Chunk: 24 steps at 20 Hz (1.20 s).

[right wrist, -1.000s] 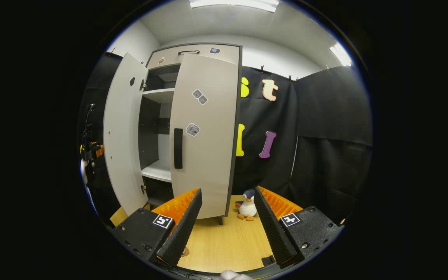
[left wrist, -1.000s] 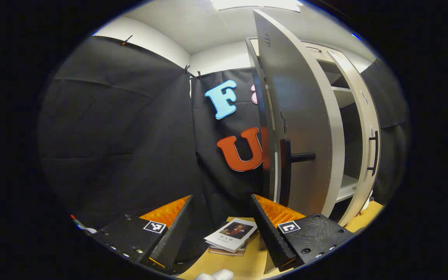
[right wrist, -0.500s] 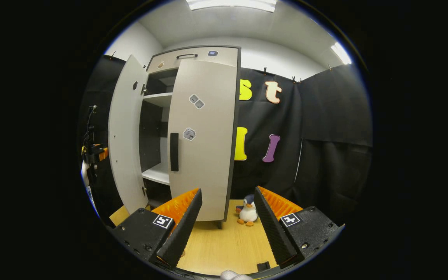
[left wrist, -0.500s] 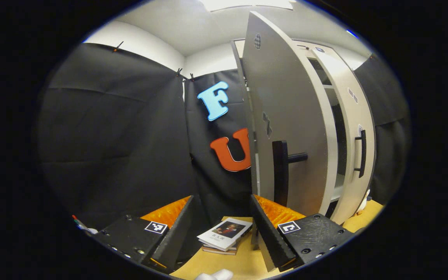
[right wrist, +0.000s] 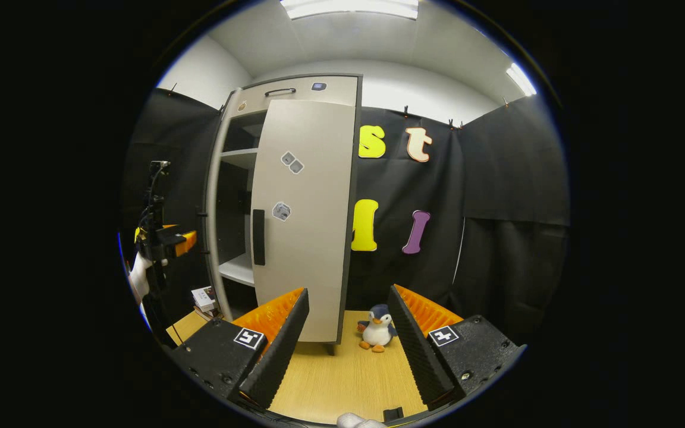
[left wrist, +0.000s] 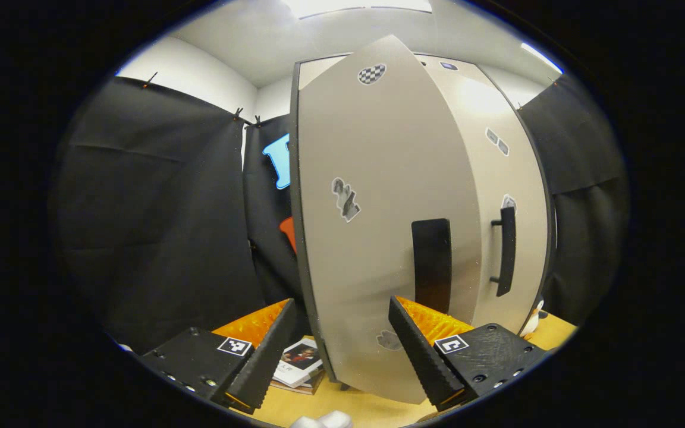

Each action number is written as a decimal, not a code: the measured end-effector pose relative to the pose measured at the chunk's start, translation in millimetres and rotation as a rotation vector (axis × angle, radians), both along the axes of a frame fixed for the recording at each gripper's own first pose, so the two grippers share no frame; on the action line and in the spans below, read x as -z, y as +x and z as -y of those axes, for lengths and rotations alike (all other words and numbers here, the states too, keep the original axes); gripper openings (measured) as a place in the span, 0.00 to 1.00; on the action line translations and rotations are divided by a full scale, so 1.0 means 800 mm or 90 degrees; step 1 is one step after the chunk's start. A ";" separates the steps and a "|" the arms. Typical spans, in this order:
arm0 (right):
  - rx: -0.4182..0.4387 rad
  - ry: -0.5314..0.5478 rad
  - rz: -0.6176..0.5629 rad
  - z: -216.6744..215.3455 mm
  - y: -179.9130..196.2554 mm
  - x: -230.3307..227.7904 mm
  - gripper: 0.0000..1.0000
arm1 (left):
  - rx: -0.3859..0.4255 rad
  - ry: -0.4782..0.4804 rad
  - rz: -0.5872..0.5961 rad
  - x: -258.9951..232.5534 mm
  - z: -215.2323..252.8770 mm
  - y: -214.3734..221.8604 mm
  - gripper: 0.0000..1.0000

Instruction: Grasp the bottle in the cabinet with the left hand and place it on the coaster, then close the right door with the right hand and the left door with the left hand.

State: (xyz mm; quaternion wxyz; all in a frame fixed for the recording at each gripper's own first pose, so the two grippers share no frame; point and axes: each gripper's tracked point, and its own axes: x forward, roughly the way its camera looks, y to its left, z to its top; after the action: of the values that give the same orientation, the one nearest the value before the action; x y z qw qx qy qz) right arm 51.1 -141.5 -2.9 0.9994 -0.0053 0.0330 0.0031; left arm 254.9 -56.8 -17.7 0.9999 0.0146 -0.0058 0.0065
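The cabinet's left door (left wrist: 378, 196) is smooth, matt beige board with a soft sheen; its handle (left wrist: 431, 264) is matt black. Below the cabinet, the table (right wrist: 348, 380) is pale wood-grain laminate. Beside the right door (right wrist: 307, 208), a plush penguin (right wrist: 376, 329) looks soft cloth. Books (left wrist: 297, 364) have glossy paper covers.

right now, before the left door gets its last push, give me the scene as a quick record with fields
right door: looks shut
left door: partly swung in; right gripper view shows the shelves past it
left tongs: open, empty, close in front of the left door, below its handle
right tongs: open, empty, back from the cabinet
table items: toy penguin by the cabinet's right foot, books at its left
left to do: probably push the left door shut
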 end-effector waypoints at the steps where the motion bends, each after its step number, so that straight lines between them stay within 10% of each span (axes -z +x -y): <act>1: 0.001 0.002 0.003 0.001 0.001 0.000 0.83 | 0.007 -0.001 0.000 -0.001 0.007 -0.001 0.95; 24: 0.002 0.035 0.046 -0.064 0.022 -0.024 0.83 | 0.001 0.012 -0.023 -0.019 -0.049 -0.148 0.95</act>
State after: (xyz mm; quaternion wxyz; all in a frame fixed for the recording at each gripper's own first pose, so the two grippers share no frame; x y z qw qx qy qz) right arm 69.1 -90.3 16.5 0.9998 0.0219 -0.0034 0.0025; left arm 136.4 -18.0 -2.2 0.9996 0.0242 0.0124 0.0052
